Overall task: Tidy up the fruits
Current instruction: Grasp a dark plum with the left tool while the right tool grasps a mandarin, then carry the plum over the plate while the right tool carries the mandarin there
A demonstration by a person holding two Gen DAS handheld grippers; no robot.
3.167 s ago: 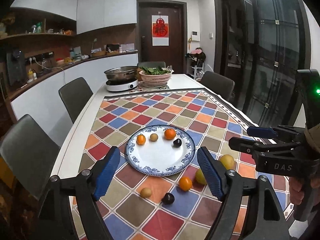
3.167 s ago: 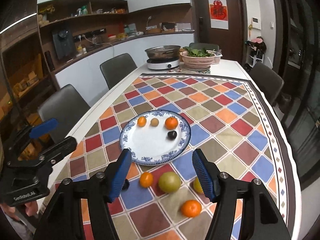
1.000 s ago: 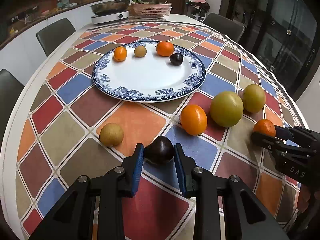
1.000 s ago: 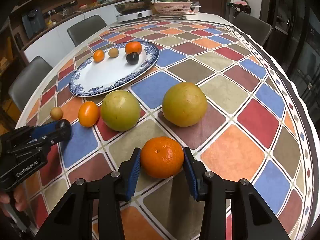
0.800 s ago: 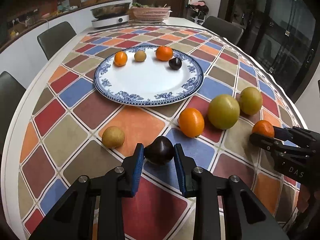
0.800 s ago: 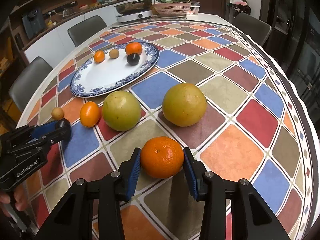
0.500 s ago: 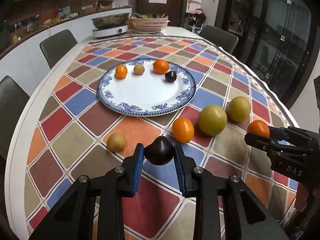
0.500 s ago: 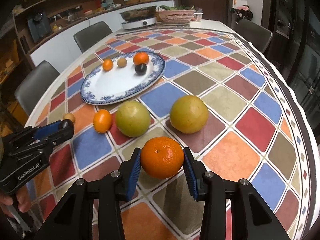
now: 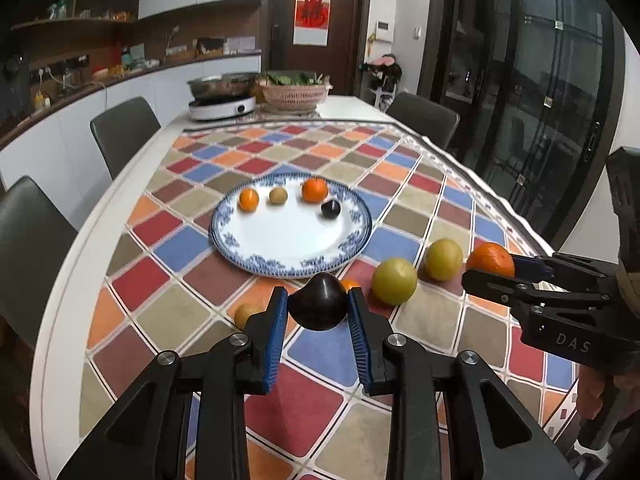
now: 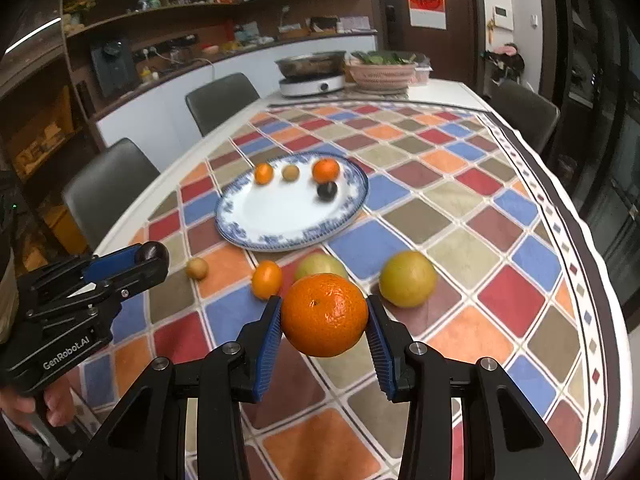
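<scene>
Gripping a dark plum point(image 9: 319, 306), the left tongs point(image 9: 318, 312) hang above the table point(image 9: 72, 276); the right tongs point(image 10: 324, 326) clamp an orange point(image 10: 324, 314). Two green-yellow fruits point(image 10: 407, 278) lie between them and the far plate point(image 10: 256, 216).

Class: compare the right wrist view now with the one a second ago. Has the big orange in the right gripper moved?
Yes. The orange, clamped in the right gripper, has risen off the tablecloth: the fruits on it and the plate now look smaller and lower.

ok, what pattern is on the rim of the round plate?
Blue floral print on white round plate; clearest in the left wrist view.
</scene>
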